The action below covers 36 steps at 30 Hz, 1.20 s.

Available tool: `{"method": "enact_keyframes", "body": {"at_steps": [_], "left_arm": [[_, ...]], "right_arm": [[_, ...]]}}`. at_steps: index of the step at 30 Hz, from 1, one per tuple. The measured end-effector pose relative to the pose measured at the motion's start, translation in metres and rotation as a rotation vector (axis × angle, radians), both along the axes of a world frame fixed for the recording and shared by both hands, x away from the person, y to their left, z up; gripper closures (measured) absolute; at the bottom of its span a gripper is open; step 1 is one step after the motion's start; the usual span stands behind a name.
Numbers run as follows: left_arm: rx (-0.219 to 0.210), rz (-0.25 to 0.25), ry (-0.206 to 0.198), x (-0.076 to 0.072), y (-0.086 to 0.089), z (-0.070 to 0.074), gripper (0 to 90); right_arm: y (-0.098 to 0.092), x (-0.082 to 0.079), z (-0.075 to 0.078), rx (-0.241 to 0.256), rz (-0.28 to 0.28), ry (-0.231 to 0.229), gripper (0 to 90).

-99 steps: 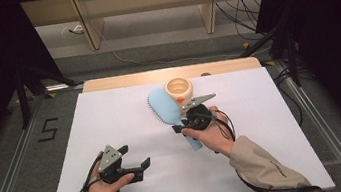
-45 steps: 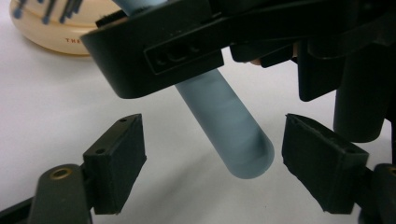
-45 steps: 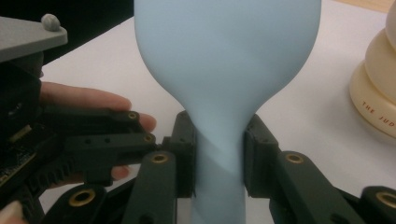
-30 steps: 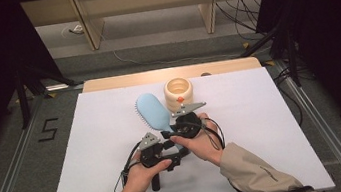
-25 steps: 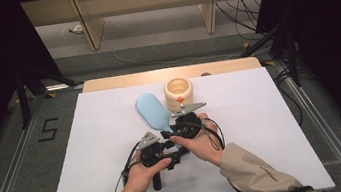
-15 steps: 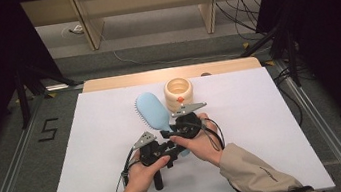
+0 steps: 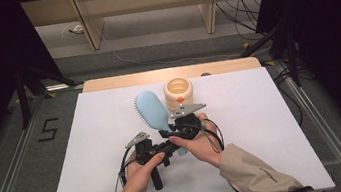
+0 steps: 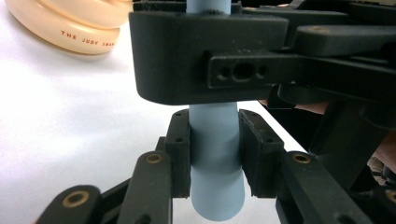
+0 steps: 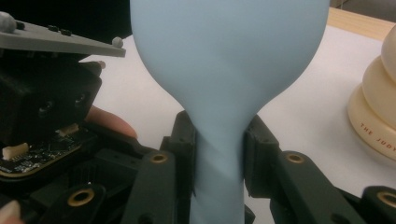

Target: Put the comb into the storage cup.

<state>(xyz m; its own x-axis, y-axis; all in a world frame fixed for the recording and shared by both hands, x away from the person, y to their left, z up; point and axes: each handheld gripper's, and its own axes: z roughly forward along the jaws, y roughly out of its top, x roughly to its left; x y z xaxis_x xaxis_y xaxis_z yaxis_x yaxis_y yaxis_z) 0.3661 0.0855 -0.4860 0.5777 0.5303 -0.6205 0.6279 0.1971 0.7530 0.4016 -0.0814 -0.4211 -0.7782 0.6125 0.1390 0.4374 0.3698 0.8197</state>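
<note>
Clamping brush (image 7: 153, 111) handle: left gripper (image 7: 162, 150) near end | right gripper (image 7: 176, 134) by neck | cup (image 7: 178, 93) just far-right

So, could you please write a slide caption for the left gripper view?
Left gripper clamps the blue hairbrush handle end, right gripper holding it above.

Cream ridged jar (image 7: 179, 94) just beyond brush (image 7: 152, 109).

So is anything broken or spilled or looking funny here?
Nothing is broken or spilled. The one unusual thing: both grippers clamp the blue hairbrush handle at once, the left gripper near its end and the right gripper just under the head. The cream ribbed cup stands upright on the table.
</note>
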Motion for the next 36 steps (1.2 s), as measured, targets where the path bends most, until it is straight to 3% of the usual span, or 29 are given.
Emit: {"method": "enact_keyframes", "body": {"at_steps": [5,20,31,36], "left_arm": [[-0.023,-0.009,-0.002,0.0,0.001,0.0,66.3],[-0.057,-0.037,0.0,0.0,-0.001,0.001,66.3],[-0.047,-0.032,-0.005,0.0,0.001,0.0,66.3],[-0.045,-0.031,-0.008,0.001,0.001,0.0,66.4]], "right_arm": [[0.001,-0.001,0.002,-0.002,0.006,-0.018,68.9],[-0.001,0.001,0.004,-0.001,0.009,-0.012,62.6],[-0.003,0.004,0.01,-0.005,-0.009,0.023,22.2],[-0.005,0.005,0.013,-0.004,-0.003,0.03,15.1]]}}
